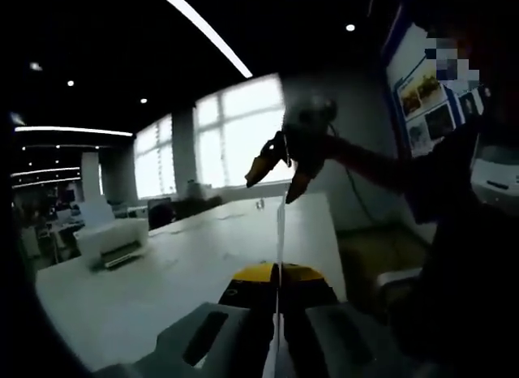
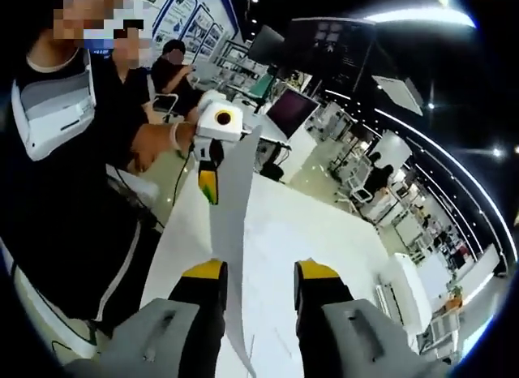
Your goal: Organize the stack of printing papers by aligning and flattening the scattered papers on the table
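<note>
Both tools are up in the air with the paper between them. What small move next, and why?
Probably lower the paper flat onto the table. It stands edge-up off the surface, pinched by the left tool, while the right tool is open around its other end, not gripping.

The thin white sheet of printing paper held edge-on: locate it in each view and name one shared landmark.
Left gripper view: the thin white sheet of printing paper runs as a vertical sliver from this view's tongs at bottom centre up to the right tongs.
Right gripper view: it rises left of centre to the left tongs.
Shared landmark: the long white table.
</note>
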Available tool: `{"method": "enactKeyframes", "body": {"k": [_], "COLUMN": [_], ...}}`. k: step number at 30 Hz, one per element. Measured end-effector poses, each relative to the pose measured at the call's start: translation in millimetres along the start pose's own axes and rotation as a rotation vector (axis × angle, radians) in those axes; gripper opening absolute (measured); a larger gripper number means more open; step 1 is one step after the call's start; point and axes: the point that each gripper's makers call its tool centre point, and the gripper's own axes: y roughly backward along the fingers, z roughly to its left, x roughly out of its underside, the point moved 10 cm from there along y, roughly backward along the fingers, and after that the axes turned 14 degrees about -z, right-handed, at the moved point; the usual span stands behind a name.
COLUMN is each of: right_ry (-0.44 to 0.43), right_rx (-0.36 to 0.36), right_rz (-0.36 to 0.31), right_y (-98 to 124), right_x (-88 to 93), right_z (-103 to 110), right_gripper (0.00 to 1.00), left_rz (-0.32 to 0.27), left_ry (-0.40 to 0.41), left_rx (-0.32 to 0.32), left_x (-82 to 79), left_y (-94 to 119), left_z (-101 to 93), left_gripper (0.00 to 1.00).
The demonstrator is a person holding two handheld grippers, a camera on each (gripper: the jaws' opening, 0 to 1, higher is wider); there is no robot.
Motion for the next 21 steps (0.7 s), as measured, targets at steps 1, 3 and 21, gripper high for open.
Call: {"method": "enactKeyframes", "body": {"k": [1, 3, 21], "right_ry": [-0.029, -0.053, -0.271], "right_rx": [0.011, 0.025, 0.158], "right_rz": [-0.018, -0.055, -0.291], "right_y": [3.0, 7.8, 18.3], "right_x": [3.4, 7.1, 70.0], "right_z": [1.9, 4.1, 28.9], "right_gripper": [0.28, 0.28, 0.27], "left_rz": [-0.005, -0.02, -0.091], "left_ry": [0.001, 0.02, 0.104], "left_rx": [-0.001, 0.002, 0.004], "left_x": [-0.1, -0.6, 2.4], "left_y": [-0.3, -0.2, 7.3], "left_z": [-0.1, -0.7, -2.5], "left_gripper": [0.05, 0.05, 0.05]}}
